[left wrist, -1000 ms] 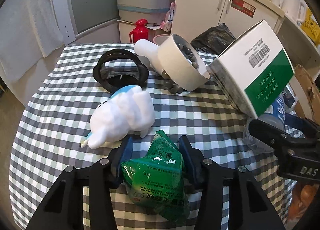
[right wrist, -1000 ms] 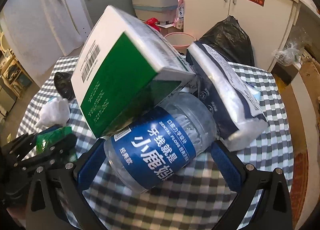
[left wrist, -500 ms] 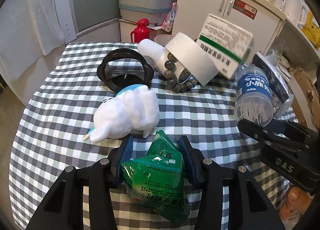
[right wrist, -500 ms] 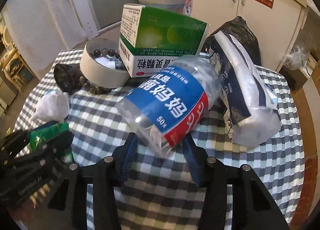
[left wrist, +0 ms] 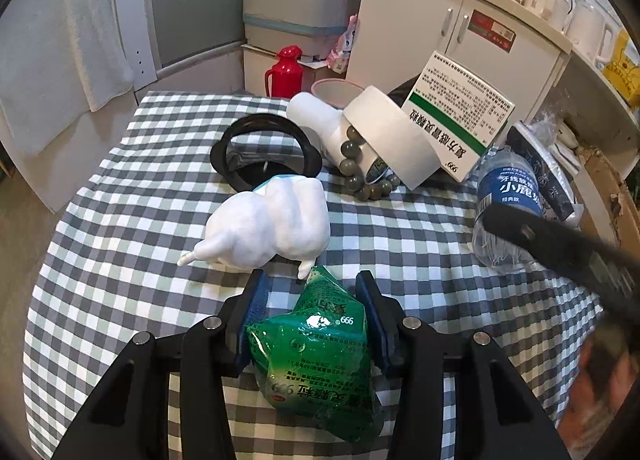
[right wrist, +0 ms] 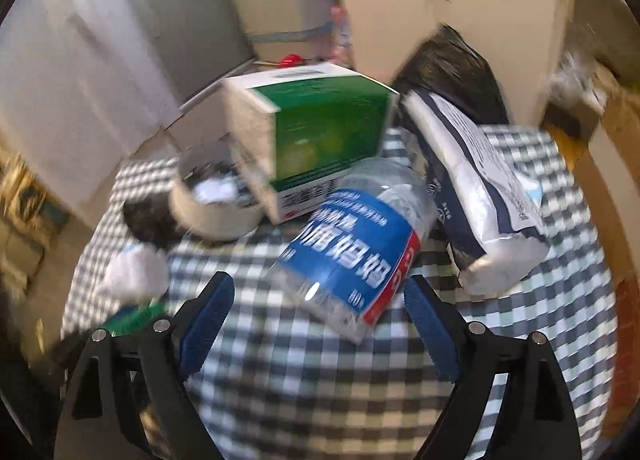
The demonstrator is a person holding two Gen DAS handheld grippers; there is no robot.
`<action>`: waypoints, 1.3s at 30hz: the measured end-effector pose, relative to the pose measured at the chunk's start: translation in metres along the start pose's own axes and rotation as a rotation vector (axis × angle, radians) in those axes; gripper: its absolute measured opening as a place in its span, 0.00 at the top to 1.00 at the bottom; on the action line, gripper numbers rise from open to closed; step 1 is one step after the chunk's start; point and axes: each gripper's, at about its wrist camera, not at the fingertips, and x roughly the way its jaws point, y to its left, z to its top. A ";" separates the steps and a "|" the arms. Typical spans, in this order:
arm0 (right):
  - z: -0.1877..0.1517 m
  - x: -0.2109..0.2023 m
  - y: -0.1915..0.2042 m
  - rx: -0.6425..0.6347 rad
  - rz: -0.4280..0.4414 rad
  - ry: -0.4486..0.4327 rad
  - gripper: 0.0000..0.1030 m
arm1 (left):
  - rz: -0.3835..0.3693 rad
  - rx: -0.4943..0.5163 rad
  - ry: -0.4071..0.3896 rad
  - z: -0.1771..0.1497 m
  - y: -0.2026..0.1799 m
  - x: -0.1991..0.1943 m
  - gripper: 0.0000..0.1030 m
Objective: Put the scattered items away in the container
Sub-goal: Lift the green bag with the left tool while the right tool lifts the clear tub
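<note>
Clamping a green sachet pack (left wrist: 320,356), the left gripper (left wrist: 312,300) holds it between its blue pads above the grey-and-white checked tablecloth (left wrist: 120,244), the pack's pointed top just short of a white plush toy (left wrist: 272,227) lying on its side. Behind the toy sits a black ring-shaped object (left wrist: 264,153), and to its right a white round container (left wrist: 390,139) is tipped on its edge, with a white cylinder (left wrist: 316,119) and a string of grey-green beads (left wrist: 356,163) spilling from beneath it. A green-and-white medicine box (left wrist: 460,119) leans against the container's far side.

The right gripper (right wrist: 316,320) has its jaws spread wide, nothing between them; the view from it is blurred by motion. A clear dental floss pick bottle with a blue label (right wrist: 356,252) lies on its side on the cloth just ahead of the open fingers, apparently free of both pads. It touches the medicine box at its far end, and a navy-and-white wrapped pack (right wrist: 480,195) lies just beside it on the right. From the left wrist view the bottle (left wrist: 508,207) appears at the table's right edge, partly crossed by the right gripper's black finger (left wrist: 560,240). A black bag (right wrist: 448,71) sits behind the pack.
</note>
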 end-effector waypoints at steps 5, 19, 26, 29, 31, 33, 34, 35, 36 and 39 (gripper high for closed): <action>0.003 0.019 -0.004 0.070 -0.038 0.004 0.27 | 0.000 0.001 -0.021 0.001 0.012 -0.007 0.58; -0.016 -0.001 0.003 -0.029 0.005 -0.015 0.33 | -0.003 -0.001 -0.071 0.003 0.018 -0.031 0.59; -0.029 -0.032 0.003 -0.095 0.053 -0.048 0.36 | 0.007 0.007 -0.113 0.005 0.008 -0.053 0.61; -0.036 -0.045 0.004 -0.110 0.070 -0.059 0.38 | 0.015 0.010 -0.130 0.006 0.003 -0.064 0.61; -0.039 -0.055 0.003 -0.121 0.075 -0.069 0.39 | 0.021 0.013 -0.147 0.006 0.000 -0.072 0.61; -0.042 -0.064 0.002 -0.133 0.080 -0.080 0.39 | 0.027 0.012 -0.162 0.005 -0.004 -0.081 0.61; -0.044 -0.068 0.002 -0.140 0.082 -0.084 0.40 | 0.029 0.012 -0.168 0.006 -0.005 -0.084 0.61; -0.044 -0.071 0.002 -0.145 0.084 -0.087 0.40 | 0.031 0.012 -0.174 0.005 -0.007 -0.088 0.61; -0.046 -0.075 0.001 -0.151 0.085 -0.093 0.40 | 0.034 0.013 -0.180 0.005 -0.009 -0.091 0.61; -0.050 -0.090 0.002 -0.172 0.090 -0.120 0.40 | 0.039 0.018 -0.201 0.004 -0.015 -0.102 0.61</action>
